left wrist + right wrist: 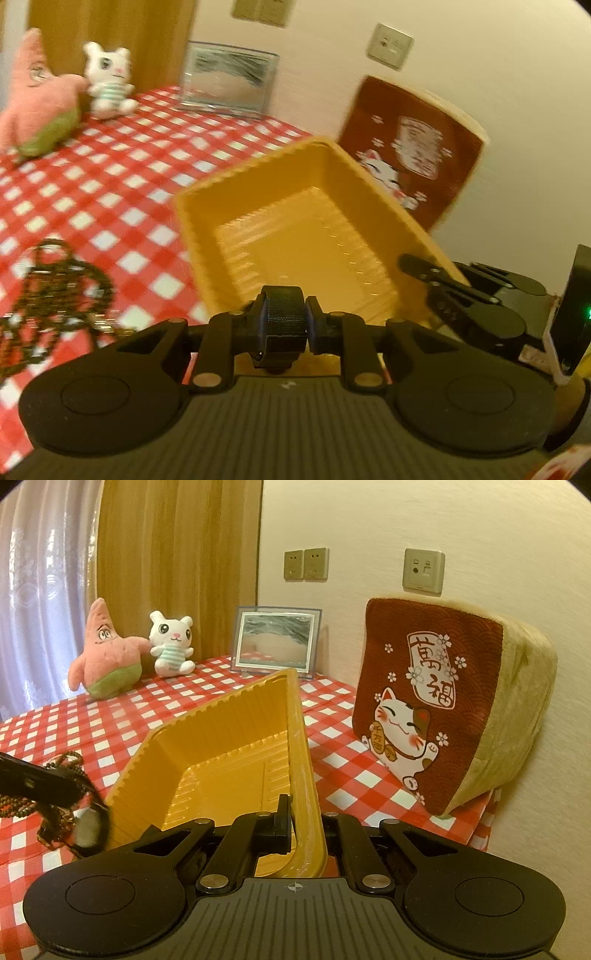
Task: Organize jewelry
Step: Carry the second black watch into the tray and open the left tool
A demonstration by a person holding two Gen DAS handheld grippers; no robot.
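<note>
Black band is pinched in left gripper, just over near rim of tray. Right gripper is clamped on tray's right wall, tilting it. Beads lie left of tray.

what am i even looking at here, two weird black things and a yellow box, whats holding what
These are two hand-held grippers, each carried by a person, each with a wide-angle camera looking forward along its two fingers. So each picture is one gripper's own view.

In the left gripper's view, the left gripper pinches a black band, perhaps a strap or bracelet, above the yellow tray. The tray looks empty.

In the right gripper's view, the right gripper is clamped on the tray's near wall and holds it tilted.

The table wears a red-and-white checked cloth. On it lie a heap of dark beaded necklaces, a pink star plush, a white bunny plush, a picture frame and a lucky-cat cushion.
</note>
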